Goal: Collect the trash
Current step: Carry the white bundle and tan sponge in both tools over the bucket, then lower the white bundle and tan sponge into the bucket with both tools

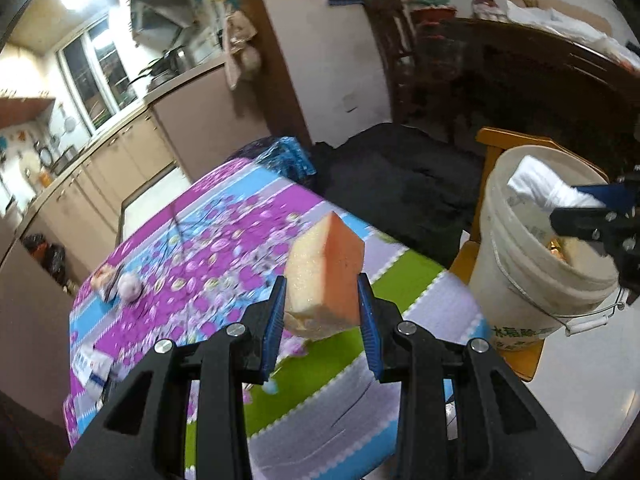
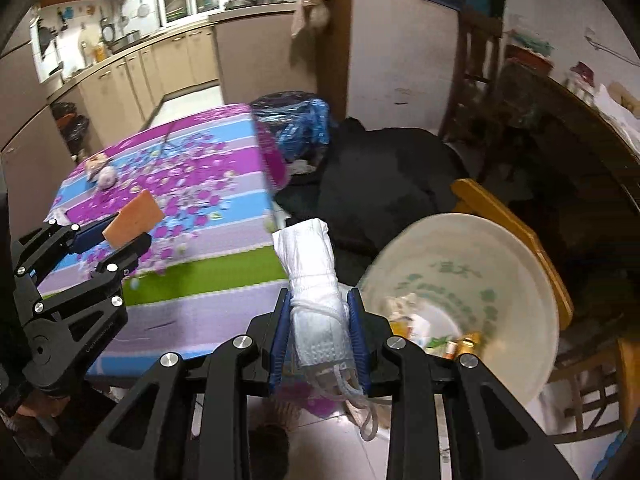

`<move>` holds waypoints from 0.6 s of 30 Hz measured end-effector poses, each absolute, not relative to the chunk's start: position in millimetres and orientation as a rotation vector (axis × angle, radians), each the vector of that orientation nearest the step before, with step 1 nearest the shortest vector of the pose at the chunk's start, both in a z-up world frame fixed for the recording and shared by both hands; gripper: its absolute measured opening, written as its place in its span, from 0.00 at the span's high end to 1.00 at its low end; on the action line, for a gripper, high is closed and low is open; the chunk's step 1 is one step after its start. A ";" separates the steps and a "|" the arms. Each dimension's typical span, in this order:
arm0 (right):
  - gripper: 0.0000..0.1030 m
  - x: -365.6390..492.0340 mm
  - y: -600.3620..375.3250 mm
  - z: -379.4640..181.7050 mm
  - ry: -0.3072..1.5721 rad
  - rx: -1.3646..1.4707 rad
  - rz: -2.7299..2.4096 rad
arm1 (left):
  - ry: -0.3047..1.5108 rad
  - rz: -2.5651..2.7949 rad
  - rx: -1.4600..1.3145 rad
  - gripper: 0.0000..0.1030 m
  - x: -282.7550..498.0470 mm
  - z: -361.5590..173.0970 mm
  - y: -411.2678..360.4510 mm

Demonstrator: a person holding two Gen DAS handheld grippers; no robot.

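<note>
My left gripper (image 1: 322, 280) is shut on an orange-and-yellow sponge (image 1: 326, 272), held above the flowered tablecloth (image 1: 208, 256). In the right wrist view that same left gripper (image 2: 128, 232) shows at the left with the sponge (image 2: 134, 218) in it. My right gripper (image 2: 320, 304) is shut on a rolled white face mask (image 2: 316, 280), its ear loops dangling below. The right gripper (image 1: 576, 204) holds the mask (image 1: 544, 184) over the rim of a cream plastic bucket (image 1: 532, 280), which has scraps in its bottom (image 2: 452, 344).
The bucket stands on a wooden stool (image 1: 504, 140) right of the table. A small white ball and a wrapper (image 1: 120, 284) lie at the table's far corner, a small box (image 1: 94, 364) at its left edge. A black bag (image 2: 384, 184) and a blue bag (image 2: 296, 120) sit behind.
</note>
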State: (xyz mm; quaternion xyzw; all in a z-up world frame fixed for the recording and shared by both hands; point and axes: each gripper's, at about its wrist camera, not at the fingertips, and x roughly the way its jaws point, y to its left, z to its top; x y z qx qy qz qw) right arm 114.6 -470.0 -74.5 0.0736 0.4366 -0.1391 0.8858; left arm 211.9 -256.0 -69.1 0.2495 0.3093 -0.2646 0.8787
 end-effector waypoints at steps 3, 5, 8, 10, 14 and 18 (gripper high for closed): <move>0.72 101.8 -496.9 -70.7 0.909 0.160 -0.342 | 0.657 -0.600 0.538 0.68 211.4 -69.9 -275.8; 0.72 90.7 -519.2 -67.9 0.908 0.177 -0.384 | 0.657 -0.632 0.556 0.68 207.8 -70.9 -288.8; 0.72 73.8 -548.9 -65.4 0.907 0.203 -0.443 | 0.652 -0.686 0.583 0.68 200.5 -70.7 -311.7; 0.72 64.4 -564.5 -66.4 0.907 0.222 -0.474 | 0.654 -0.720 0.590 0.68 196.9 -70.4 -324.1; 0.72 46.8 -587.4 -70.3 0.914 0.239 -0.523 | 0.658 -0.798 0.614 0.68 184.7 -70.5 -359.0; 0.72 34.6 -600.4 -74.4 0.919 0.252 -0.551 | 0.660 -0.857 0.638 0.68 176.6 -72.2 -388.1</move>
